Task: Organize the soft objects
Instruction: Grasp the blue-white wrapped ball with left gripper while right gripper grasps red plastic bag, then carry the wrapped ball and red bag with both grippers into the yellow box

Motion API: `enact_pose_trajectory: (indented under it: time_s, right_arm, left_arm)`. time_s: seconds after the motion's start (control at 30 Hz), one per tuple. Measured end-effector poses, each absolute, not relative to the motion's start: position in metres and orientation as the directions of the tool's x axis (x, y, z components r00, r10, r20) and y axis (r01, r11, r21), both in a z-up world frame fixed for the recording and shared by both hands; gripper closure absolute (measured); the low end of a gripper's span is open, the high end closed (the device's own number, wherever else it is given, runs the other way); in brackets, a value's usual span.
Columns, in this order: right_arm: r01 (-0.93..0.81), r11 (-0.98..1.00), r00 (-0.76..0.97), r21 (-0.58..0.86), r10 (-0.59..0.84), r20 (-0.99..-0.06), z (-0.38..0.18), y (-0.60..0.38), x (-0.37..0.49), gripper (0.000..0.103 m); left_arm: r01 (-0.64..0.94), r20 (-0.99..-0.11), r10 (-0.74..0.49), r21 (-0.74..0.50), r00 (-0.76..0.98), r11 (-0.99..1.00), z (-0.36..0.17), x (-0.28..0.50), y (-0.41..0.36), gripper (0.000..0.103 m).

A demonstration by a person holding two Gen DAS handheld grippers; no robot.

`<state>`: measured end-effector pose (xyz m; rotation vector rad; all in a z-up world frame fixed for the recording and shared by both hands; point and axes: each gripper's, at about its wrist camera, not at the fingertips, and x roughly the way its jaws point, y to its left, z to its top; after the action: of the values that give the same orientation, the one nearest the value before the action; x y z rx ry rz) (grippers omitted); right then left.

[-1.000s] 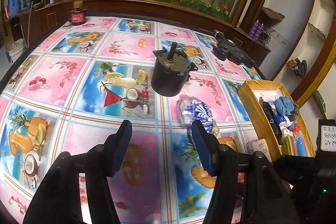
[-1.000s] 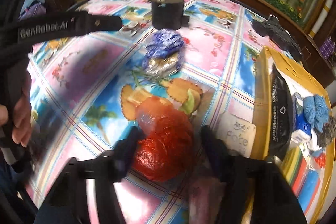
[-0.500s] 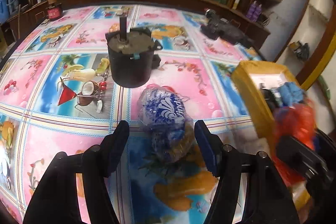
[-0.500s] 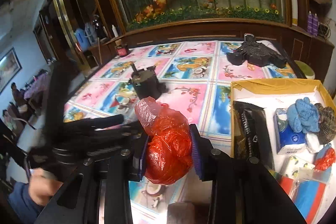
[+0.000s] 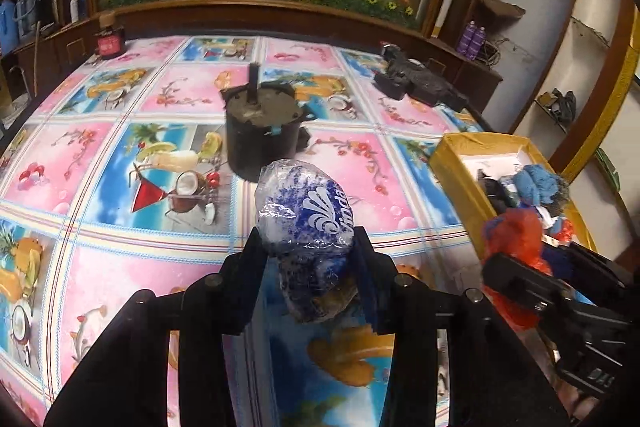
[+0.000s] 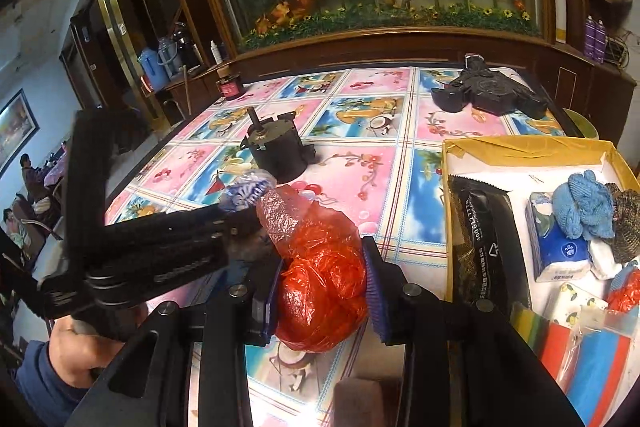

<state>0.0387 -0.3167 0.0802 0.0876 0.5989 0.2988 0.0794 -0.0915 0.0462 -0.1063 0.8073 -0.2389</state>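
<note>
The step in hand looks like carrying two crumpled bags to the yellow box [image 6: 520, 147], and doing it well means pinching each bundle low and firmly, since thin plastic is springy and slides; lifting clear of the tablecloth [image 5: 120, 187] before swinging right; and letting go only once the bundle is hanging over a bare patch of the box floor.

Nearest the right camera, the right claw [image 6: 326, 301] is pinching the red plastic bag [image 6: 324, 275], both blue pads pressing into its sides, with the bag's loose neck sticking up toward the table's middle. It is hanging above the cloth, just left of the box wall, not yet over it.

The left claw [image 5: 308, 267] has just been closing, and its fingers are now squeezing the blue-and-white plastic bag [image 5: 308, 223], which is bulging up between them; whether the bag is off the cloth yet I cannot tell. A hand [image 6: 80, 351] is gripping that tool's handle.

Farther out, a black motor [image 5: 262, 131] is standing just behind the blue bag, so the lift should be going up and rightward, away from it. In the box, a blue cloth [image 6: 584, 205] and a tissue pack [image 6: 556, 247] are already lying.
</note>
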Motion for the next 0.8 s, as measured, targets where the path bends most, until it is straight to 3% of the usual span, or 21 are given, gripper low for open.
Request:
enact_pose_trajectory:
  time_s: [0.47,0.8]
  right_arm:
    - [-0.212,0.954,0.803,0.214,0.295,-0.518,0.083,-0.335,0.034,0.068]
    - [-0.156,0.958,0.839,0.240,0.257,-0.479,0.093,-0.368,0.026,0.068]
  left_arm:
    - [0.312,-0.658,-0.317,-0.130,0.683,0.941,0.062,0.053,-0.128,0.063]
    - [0.361,-0.644,-0.376,-0.162,0.666,0.918,0.062,0.047,-0.141,0.063]
